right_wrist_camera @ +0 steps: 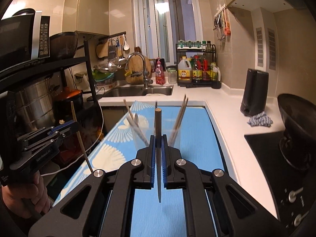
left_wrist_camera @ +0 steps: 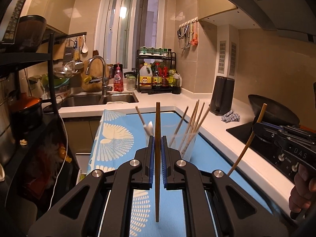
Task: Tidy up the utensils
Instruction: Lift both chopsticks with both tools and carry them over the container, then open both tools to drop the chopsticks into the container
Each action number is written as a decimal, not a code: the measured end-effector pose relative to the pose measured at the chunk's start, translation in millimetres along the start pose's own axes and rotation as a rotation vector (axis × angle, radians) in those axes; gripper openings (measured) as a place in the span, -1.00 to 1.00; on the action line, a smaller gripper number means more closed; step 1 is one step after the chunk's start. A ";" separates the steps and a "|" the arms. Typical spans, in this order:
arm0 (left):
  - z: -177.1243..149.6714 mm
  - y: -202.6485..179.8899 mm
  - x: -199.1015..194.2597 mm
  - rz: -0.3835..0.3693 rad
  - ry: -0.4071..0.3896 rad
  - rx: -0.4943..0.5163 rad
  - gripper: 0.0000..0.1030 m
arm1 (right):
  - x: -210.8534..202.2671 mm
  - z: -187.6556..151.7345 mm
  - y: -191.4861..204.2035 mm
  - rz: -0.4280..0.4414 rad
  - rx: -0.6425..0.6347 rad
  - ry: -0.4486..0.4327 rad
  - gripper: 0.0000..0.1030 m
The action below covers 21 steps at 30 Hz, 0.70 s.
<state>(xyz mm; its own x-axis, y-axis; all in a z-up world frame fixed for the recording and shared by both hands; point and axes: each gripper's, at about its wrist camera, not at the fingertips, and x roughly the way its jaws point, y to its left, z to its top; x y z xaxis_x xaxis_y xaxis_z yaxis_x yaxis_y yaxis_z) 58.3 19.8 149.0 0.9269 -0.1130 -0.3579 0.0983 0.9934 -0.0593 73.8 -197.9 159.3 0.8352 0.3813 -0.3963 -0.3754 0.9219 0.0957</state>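
Blue patterned mat (left_wrist_camera: 213,164) over the counter, clear cup (right_wrist_camera: 173,136) of chopsticks on it, left gripper (left_wrist_camera: 157,148) clamped on a brown chopstick (left_wrist_camera: 157,158) held upright, right gripper (right_wrist_camera: 158,148) clamped on a dark chopstick (right_wrist_camera: 158,154), both just before the cup.

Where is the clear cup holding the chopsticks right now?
In both wrist views the clear cup stands on the blue patterned mat, just beyond the jaws of each gripper, in front of the sink. Each gripper holds one chopstick short of it.
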 end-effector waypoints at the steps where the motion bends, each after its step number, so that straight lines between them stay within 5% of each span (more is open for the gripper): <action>1: 8.4 1.8 3.7 -0.011 0.006 -0.005 -0.87 | 2.5 8.9 0.0 0.006 -0.003 -0.007 -0.89; 12: 117.4 -2.5 61.0 -0.093 -0.059 -0.001 -0.87 | 50.0 115.6 -2.9 0.036 -0.046 -0.104 -0.89; 21: 121.0 -7.2 129.2 -0.087 -0.060 0.001 -0.87 | 114.0 115.1 -18.1 0.005 -0.034 -0.064 -0.89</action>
<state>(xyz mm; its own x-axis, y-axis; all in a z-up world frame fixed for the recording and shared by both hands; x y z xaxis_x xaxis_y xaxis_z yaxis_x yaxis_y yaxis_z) 221.1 0.4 216.0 0.9350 -0.1974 -0.2947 0.1795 0.9799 -0.0867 222.1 -163.1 217.5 0.8567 0.3909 -0.3365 -0.3926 0.9173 0.0662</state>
